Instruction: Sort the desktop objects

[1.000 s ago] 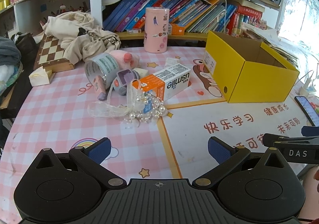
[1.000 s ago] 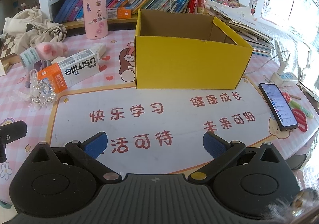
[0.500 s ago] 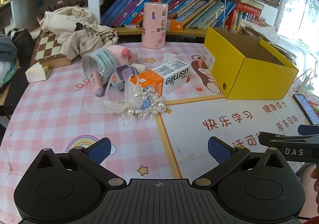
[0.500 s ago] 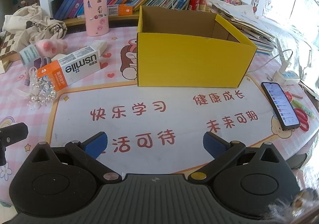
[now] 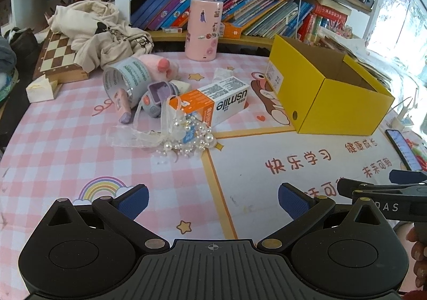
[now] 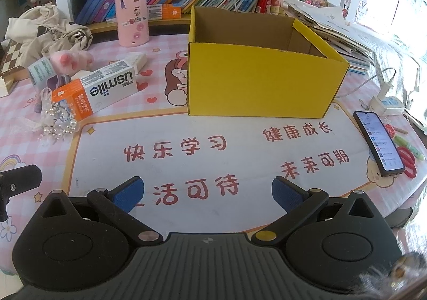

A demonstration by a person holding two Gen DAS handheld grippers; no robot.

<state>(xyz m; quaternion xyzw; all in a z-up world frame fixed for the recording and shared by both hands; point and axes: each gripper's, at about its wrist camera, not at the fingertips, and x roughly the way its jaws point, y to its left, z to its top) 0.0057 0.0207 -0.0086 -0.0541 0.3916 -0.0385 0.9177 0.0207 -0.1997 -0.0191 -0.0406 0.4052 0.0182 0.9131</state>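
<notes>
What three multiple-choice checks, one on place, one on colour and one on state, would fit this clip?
1. Where does the phone lie?
A. On the desk, right of the yellow box
B. Inside the box
C. On the chessboard

2. What colour is the tall can standing by the bookshelf?
A. Green
B. Pink
C. Black

3. How do the left claw and right claw stand?
A. Both shut on pearls
B. Left shut, right open
C. Both open, holding nothing

Answers: 1 A, the right wrist view shows the phone flat on the desk past the box's right side. 2 B, its body is pink with stickers. 3 C, each claw's blue pads sit wide apart with only desk between.
</notes>
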